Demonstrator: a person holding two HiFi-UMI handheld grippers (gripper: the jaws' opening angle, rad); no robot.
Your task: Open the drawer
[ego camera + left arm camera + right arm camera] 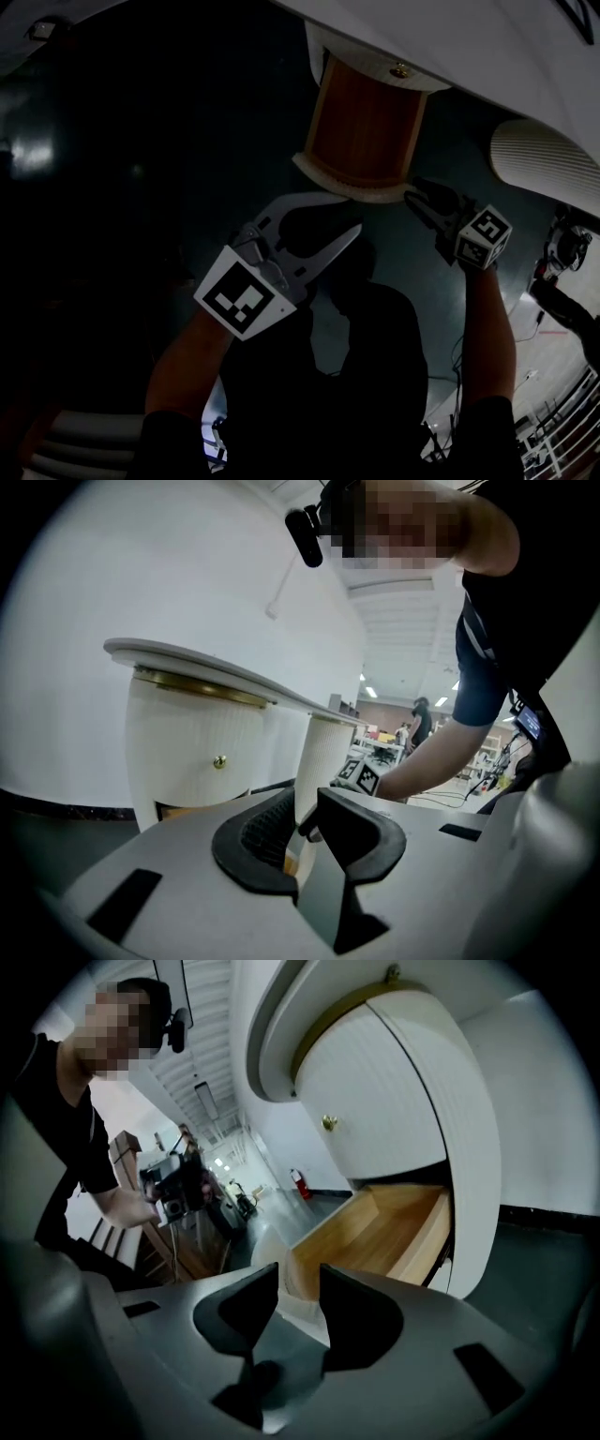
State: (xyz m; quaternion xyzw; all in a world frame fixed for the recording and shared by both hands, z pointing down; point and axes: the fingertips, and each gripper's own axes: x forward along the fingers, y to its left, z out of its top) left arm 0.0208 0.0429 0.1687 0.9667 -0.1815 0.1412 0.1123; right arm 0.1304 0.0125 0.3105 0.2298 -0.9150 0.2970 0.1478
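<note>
Right gripper view: drawer (375, 1227) is seen pulled well out of the white cabinet (403, 1101). Right gripper (300, 1274) jaws are spread astride its front edge, apparently unpinched. Left gripper (349, 214) is held spread, empty. Opening is judged done; withdrawal is called for next.

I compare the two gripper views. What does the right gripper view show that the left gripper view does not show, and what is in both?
Only the right gripper view: the inside of the open drawer, its wooden floor and sides, and the left arm far off. Only the left gripper view: the right forearm, with a marker cube at its end. Both: the brass knob, the cabinet top, and the person leaning over.
</note>
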